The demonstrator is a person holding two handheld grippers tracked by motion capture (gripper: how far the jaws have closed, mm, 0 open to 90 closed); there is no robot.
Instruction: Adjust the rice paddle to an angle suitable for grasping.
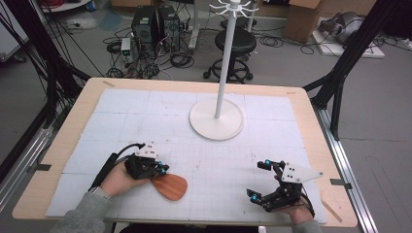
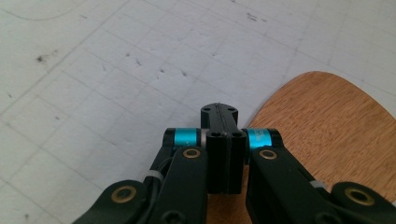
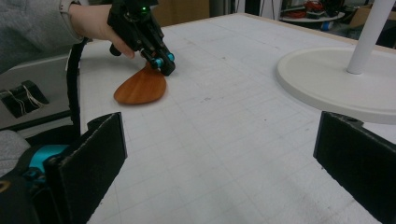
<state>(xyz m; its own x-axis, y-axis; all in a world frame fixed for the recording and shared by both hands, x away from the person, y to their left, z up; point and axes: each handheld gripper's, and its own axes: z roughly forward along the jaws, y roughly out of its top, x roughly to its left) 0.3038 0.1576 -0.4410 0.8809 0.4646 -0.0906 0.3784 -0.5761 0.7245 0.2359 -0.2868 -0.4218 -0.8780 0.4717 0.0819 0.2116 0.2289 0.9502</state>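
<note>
My left fingers look pinched on the paddle's thin end; my right fingers gape wide. Up close, jaws together, wood just beside. Far off, the paddle looks stiff, light, smooth.

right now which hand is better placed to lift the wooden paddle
Left. The left tool sits shut right at the wooden paddle, over its near edge. The right tool is open and well apart from it, across the white mat.
</note>
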